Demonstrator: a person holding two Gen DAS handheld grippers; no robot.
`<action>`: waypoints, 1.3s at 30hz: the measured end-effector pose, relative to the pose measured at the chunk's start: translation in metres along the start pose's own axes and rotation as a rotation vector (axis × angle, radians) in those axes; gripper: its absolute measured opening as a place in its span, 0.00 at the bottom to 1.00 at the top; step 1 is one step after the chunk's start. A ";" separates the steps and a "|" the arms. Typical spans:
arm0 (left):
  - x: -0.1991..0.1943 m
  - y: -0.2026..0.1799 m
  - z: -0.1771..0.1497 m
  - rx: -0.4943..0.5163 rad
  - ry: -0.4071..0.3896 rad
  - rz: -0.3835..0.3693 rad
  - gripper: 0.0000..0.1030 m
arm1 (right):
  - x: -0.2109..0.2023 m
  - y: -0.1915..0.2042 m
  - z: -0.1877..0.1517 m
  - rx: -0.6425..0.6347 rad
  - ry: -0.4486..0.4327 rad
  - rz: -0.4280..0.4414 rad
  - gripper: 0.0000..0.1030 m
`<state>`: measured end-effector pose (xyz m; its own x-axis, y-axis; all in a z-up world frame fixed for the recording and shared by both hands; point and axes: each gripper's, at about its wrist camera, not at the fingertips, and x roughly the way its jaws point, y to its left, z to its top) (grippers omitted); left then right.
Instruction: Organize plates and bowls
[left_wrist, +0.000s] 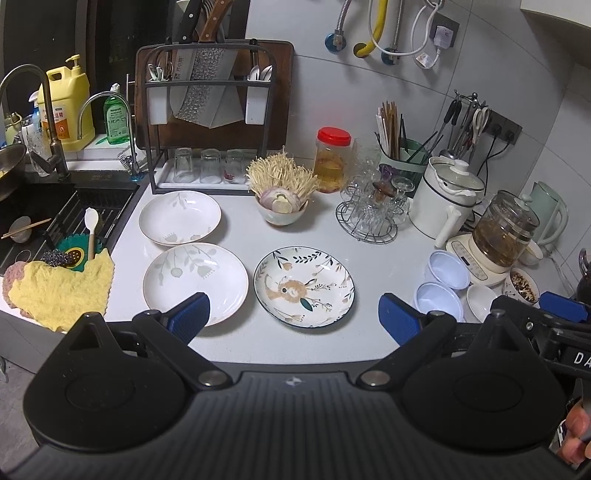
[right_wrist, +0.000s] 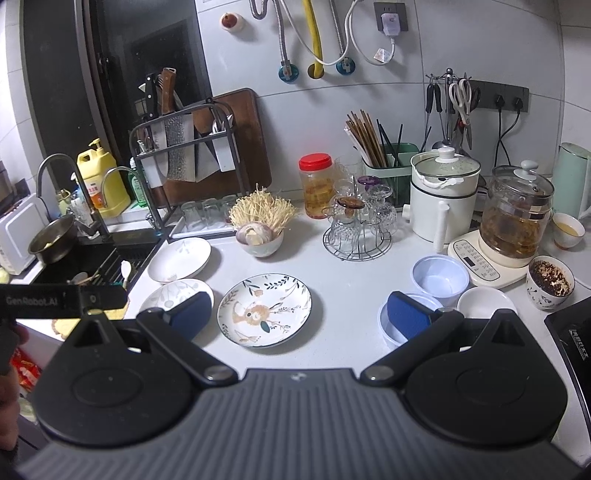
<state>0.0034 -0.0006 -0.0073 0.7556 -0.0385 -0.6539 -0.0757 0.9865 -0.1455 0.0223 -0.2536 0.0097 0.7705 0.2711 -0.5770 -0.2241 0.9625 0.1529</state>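
Both the left tongs (left_wrist: 293, 319) and the right tongs (right_wrist: 301, 314) hang spread wide, holding nothing, above the white table (left_wrist: 240, 343). Nearest them lies the rabbit-print plate (left_wrist: 303, 287). Just left of it sit two white floral plates (left_wrist: 195, 280), one behind the other; to its right are two pale blue plastic bowls (left_wrist: 439, 299) and a small white dish (left_wrist: 480, 301). The plates look glazed, so probably stiff, slippery, fairly heavy and chippable; pinching the raised rim seems the safest hold. The bowls should be light and slightly flexible.
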 end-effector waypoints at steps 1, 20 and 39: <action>0.000 0.000 -0.001 -0.001 0.001 -0.001 0.97 | 0.000 0.000 -0.001 0.003 0.000 0.001 1.00; 0.001 0.015 -0.009 -0.012 0.019 -0.015 0.97 | 0.002 0.017 -0.010 0.003 0.010 -0.002 1.00; 0.002 0.041 -0.010 -0.014 0.036 -0.035 0.97 | 0.000 0.039 -0.014 0.043 -0.023 -0.036 1.00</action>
<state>-0.0045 0.0385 -0.0219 0.7344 -0.0791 -0.6741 -0.0589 0.9820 -0.1793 0.0049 -0.2159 0.0046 0.7911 0.2360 -0.5643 -0.1703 0.9711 0.1673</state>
